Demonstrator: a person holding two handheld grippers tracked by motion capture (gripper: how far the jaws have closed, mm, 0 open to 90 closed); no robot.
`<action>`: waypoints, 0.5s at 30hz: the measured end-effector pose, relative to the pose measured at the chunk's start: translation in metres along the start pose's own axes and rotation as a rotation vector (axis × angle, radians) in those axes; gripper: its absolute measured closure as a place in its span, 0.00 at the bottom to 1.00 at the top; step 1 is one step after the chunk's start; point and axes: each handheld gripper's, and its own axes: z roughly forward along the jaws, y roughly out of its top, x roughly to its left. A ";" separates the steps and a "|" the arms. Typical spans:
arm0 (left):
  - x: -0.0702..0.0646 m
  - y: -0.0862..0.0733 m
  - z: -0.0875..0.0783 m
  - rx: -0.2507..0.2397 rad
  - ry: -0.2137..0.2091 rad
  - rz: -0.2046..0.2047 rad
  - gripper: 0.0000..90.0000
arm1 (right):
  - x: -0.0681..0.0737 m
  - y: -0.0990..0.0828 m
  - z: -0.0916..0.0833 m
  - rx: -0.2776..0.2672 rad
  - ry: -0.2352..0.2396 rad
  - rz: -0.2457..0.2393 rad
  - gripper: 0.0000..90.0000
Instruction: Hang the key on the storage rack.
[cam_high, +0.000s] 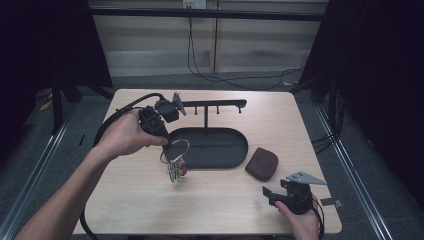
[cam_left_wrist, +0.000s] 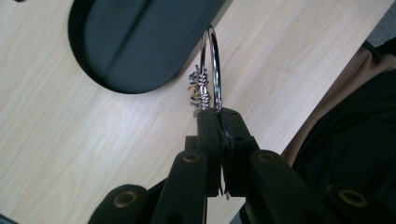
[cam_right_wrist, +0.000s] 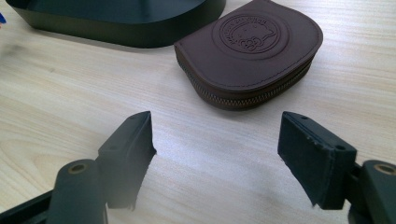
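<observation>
Light wood bench (cam_high: 215, 200), grey floor around, cables on floor behind. Black oval tray (cam_high: 220, 150) mid-bench w/ T-shaped peg rack (cam_high: 212, 105) standing in it. Brown zip pouch (cam_high: 261, 163) just right of tray, embossed logo too blurred to read. Left gripper (cam_left_wrist: 218, 116) clamped on metal key ring (cam_high: 176, 150), held above tray's left end; coloured bits hanging off it, can't ID. Right gripper (cam_right_wrist: 215, 140) jaws apart, near bench front-right edge, bare wood between it and pouch.
</observation>
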 end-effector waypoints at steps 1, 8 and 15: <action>0.000 0.001 -0.001 0.002 0.005 0.004 0.98 | 0.000 0.000 0.000 0.001 0.000 0.000 0.30; 0.008 0.003 -0.014 -0.007 0.014 -0.015 0.98 | 0.000 0.000 0.000 0.000 0.005 -0.001 0.30; 0.018 0.007 -0.020 -0.016 0.004 -0.038 0.98 | 0.000 0.000 -0.001 -0.002 0.005 -0.005 0.30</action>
